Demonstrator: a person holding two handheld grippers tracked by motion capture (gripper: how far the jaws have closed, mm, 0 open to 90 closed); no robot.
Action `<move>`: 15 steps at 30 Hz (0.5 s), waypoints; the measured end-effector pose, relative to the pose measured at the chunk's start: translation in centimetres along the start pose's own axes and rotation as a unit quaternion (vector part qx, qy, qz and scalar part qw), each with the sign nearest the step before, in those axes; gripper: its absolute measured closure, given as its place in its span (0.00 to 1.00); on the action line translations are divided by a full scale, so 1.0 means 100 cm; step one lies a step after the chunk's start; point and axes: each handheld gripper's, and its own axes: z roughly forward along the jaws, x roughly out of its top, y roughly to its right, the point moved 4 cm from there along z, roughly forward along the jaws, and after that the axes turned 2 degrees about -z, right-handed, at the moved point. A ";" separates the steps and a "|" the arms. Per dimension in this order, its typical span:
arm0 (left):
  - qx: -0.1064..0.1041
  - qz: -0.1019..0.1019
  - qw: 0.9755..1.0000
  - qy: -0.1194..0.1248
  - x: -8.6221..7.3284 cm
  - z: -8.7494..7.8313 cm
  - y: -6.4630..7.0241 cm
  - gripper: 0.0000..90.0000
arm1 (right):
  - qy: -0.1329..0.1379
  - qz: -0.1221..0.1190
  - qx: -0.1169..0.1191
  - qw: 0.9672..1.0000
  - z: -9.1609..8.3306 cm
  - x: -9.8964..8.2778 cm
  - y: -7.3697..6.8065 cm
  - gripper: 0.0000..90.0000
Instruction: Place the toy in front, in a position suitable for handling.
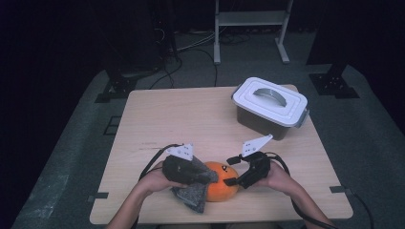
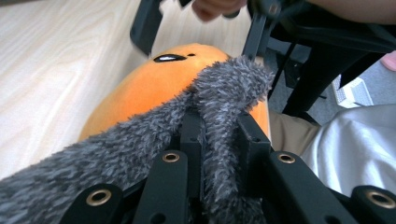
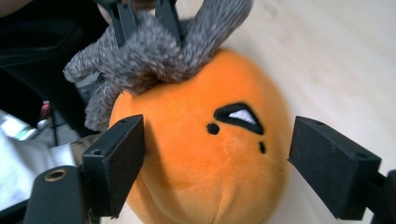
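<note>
At the lower middle of the high view, near the front edge of the table (image 1: 157, 114), sits the orange plush toy (image 1: 222, 183). At its left edge the left gripper (image 1: 210, 176) has its jaws pressed together on the grey fuzzy cloth (image 1: 191, 195), which drapes down and to the left from the toy's side. In the left gripper view the fuzzy strip runs up between the two black jaws, pinched tight, and the orange body lies just beyond the tips, toward the upper centre of the frame.

On the toy's right, the right gripper (image 1: 230, 170) has its jaws spread wide. In the right gripper view its jaws stand one at the lower left and one at the right of the frame, with the toy's round body between them; its long axis runs from lower left to upper right. I judge the right gripper the better placed to close on the toy.

Far upper right stands a lidded white box (image 1: 270, 107), well apart.
</note>
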 end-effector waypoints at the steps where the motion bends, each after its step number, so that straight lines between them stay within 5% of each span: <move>1: 0.001 0.000 1.000 0.001 0.000 0.001 0.001 0.84 | -0.004 0.003 0.008 1.000 0.005 -0.002 -0.001 0.19; 6: 0.014 0.002 1.000 0.024 0.009 -0.003 -0.004 0.84 | 0.001 -0.004 0.009 1.000 0.010 -0.004 -0.005 0.39; 11: 0.027 0.007 0.999 0.030 0.021 -0.004 -0.008 0.84 | -0.014 -0.071 -0.010 0.997 0.005 -0.001 -0.013 0.50; 15: 0.038 0.000 0.999 0.028 0.017 -0.009 -0.013 0.84 | -0.014 -0.096 -0.031 0.995 -0.004 -0.002 -0.012 0.53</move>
